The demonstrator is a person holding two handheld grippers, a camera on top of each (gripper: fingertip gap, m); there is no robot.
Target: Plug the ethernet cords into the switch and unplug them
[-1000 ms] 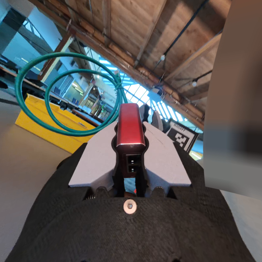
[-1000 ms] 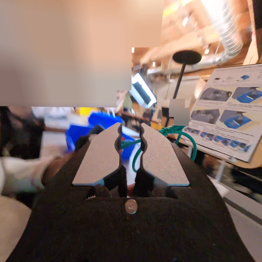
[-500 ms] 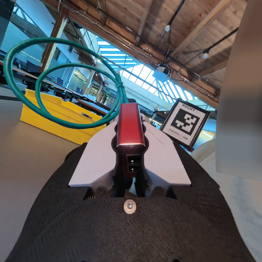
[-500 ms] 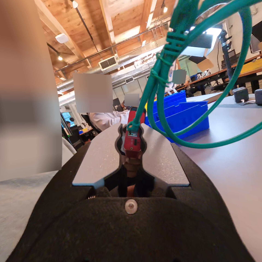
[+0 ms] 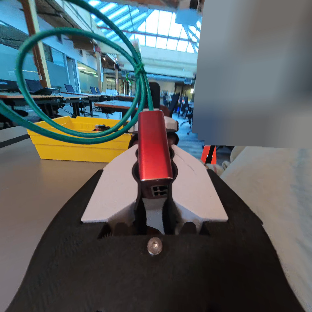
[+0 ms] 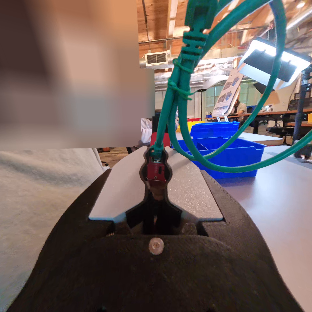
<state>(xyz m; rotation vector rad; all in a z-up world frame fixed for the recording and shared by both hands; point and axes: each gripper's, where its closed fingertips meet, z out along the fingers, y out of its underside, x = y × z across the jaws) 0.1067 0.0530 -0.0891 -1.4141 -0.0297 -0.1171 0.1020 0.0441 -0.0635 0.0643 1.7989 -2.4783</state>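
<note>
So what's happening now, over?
Left gripper clamps red switch. Right gripper pinches its other end. Green ethernet cord plugged in. Nothing blocking.

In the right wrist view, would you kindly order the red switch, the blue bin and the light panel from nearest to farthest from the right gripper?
1. Red switch: between the fingers of the right gripper, green cord plugged in.
2. Blue bin: on the table, right of the fingers.
3. Light panel: upper right, beyond the bin.

green cord (image 5: 81,133) loop cut off at left and top edges, far end of red switch (image 5: 154,148) hiding its socket, free cord plug (image 6: 196,22) blurred and cropped at top edge, contents of yellow bin (image 5: 81,148) too small to tell
</note>
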